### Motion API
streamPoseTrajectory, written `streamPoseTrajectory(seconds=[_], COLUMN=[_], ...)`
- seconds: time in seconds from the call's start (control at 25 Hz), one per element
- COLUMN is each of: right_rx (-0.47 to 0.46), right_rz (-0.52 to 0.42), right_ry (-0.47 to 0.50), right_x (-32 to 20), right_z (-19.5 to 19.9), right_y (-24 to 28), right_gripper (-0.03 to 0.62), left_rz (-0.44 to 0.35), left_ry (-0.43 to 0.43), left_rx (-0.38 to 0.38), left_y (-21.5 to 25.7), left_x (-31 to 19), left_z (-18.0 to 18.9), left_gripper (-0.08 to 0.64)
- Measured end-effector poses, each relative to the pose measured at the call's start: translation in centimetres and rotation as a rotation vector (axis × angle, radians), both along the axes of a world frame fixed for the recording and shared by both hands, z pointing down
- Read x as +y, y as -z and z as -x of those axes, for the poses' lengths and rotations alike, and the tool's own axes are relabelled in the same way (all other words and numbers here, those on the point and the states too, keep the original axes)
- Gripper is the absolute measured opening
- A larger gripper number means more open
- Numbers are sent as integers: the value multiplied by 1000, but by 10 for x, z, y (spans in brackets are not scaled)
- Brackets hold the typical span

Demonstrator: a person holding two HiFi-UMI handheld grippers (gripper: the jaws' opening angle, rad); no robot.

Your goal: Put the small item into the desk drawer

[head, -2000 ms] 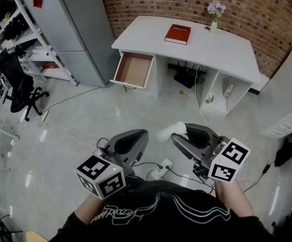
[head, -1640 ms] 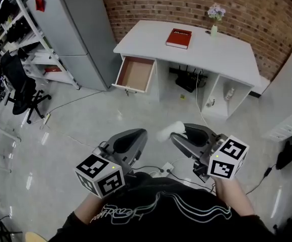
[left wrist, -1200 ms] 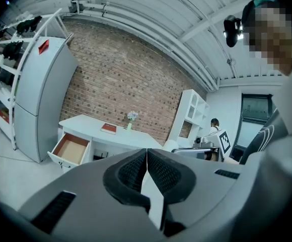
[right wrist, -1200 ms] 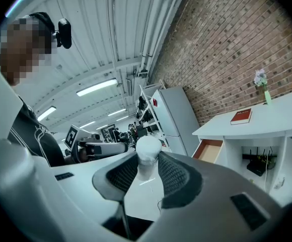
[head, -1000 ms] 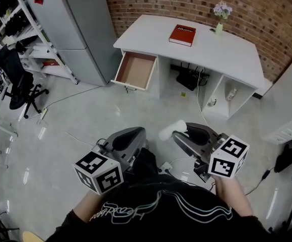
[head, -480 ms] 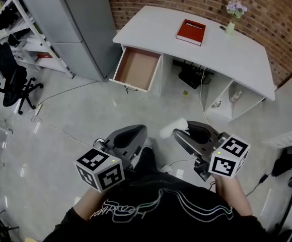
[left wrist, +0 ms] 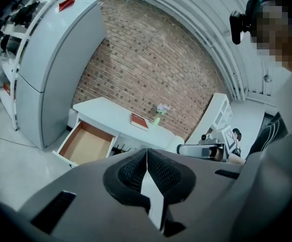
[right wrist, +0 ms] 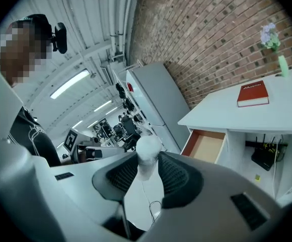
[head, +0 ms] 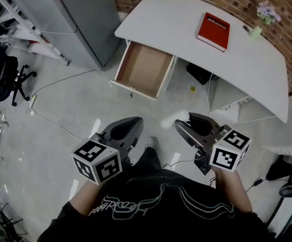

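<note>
Pinching a rounded white item (right wrist: 147,153) between ribbed black pads (right wrist: 120,178), the right gripper (right wrist: 147,174) sits half-closed.

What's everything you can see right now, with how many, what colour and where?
desk: one, white, against the brick wall
drawer: one, brown inside, pulled open, nothing in it
book: one, red, flat on the desk
vase with flowers: one, pale green with lilac blooms, on the desk beside the book
cabinet: one, grey, next to the desk on the drawer side
office chair: one, black, on the floor beyond the cabinet
small item: one, white, in the right tool
left tool: one, grey, jaws together, empty
right tool: one, grey, closed on the small item
</note>
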State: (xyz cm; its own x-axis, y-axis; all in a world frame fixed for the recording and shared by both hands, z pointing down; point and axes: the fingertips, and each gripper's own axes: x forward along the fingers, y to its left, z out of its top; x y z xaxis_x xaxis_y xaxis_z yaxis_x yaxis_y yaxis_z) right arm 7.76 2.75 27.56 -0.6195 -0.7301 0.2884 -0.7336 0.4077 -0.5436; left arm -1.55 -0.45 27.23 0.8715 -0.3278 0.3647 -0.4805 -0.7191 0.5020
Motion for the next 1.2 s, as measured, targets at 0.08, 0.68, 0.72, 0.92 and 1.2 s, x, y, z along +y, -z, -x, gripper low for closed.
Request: streamPoseTrajectory(seconds=[0.08, 0.68, 0.72, 0.92, 1.2], right_rx=[-3, 29, 38, 67, 106], right_rz=[21, 204, 210, 246, 327], right_ry=[5, 70, 72, 76, 27], right_x=[-40, -228, -237, -278, -329], right_z=[-2, 6, 6, 7, 8], right_y=[-10, -116, -121, -156, -223], right_gripper=[135, 135, 135, 135, 136], left_rz=[18, 152, 161, 176, 182], left_ry=[7, 104, 114, 153, 203], left_rx=[-10, -40, -42, -50, -94], left_y=[-12, -116, -123, -155, -199], left_x=[-39, -205, -210, -229, -259], left_z=[-1, 9, 11, 17, 30], left_gripper=[23, 23, 23, 23, 23])
